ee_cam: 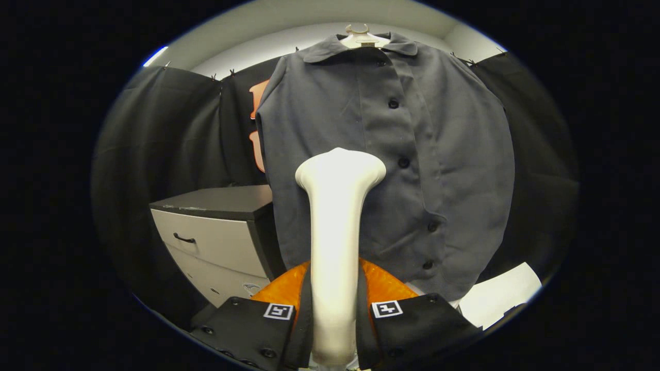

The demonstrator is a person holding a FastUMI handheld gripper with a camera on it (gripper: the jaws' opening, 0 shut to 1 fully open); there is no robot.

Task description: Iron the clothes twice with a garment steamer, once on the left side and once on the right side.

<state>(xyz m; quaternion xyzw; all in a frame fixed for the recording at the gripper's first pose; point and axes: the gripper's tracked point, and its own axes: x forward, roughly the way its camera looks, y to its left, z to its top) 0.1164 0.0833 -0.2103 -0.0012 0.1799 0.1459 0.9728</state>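
- Steamer (335, 247) stands upright between the gripper's (334, 314) fingers, both clamped against its handle.
- Its head is just before the grey shirt (443, 170) hanging on a hanger (359, 35).
- Drawer cabinet (216, 232) beside the shirt.

You are working in a staged booth, not a lived-in home; black cloth (170, 139) hangs as the walls, clipped along its top edge; plain pale wall and ceiling (289, 20) rise above it; a drawer cabinet (216, 237) with a dark top stands at the cloth; a grey shirt (428, 154) hangs on a hanger (359, 35) before you.
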